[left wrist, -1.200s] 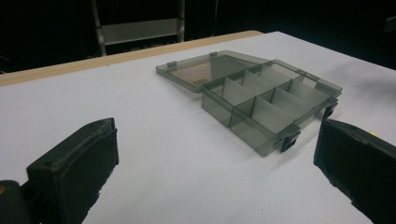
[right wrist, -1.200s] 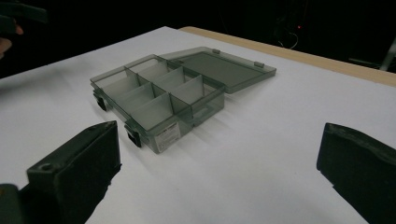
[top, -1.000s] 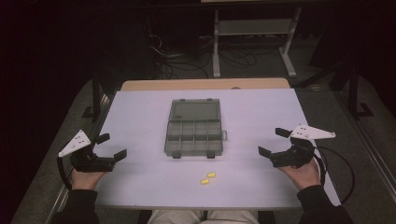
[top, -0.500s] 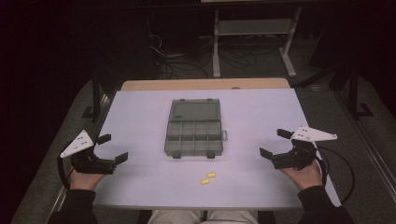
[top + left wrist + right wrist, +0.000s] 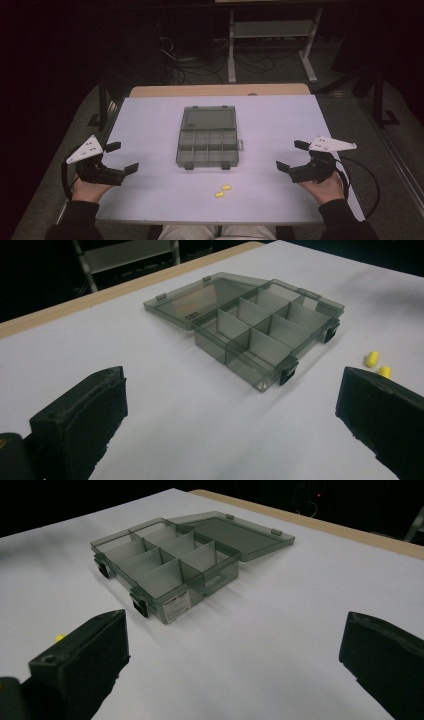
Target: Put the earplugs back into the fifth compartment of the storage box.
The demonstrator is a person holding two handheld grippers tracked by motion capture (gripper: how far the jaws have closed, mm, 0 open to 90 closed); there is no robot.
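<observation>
Nothing appears to have been started yet. The compartment box [image 5: 207, 136] sits at the centre of the table [image 5: 150, 120], its lid laid flat open toward 12 o'clock and every compartment looking empty. Two small yellow pieces [image 5: 223, 190] lie loose on the table just off the box's front edge, toward 6 o'clock. The left gripper [image 5: 116, 159] waits at 9 o'clock and the right gripper [image 5: 290, 156] at 3 o'clock, both with fingers spread wide and holding nothing. Presumably the yellow pieces go into the box; that whole job remains.
</observation>
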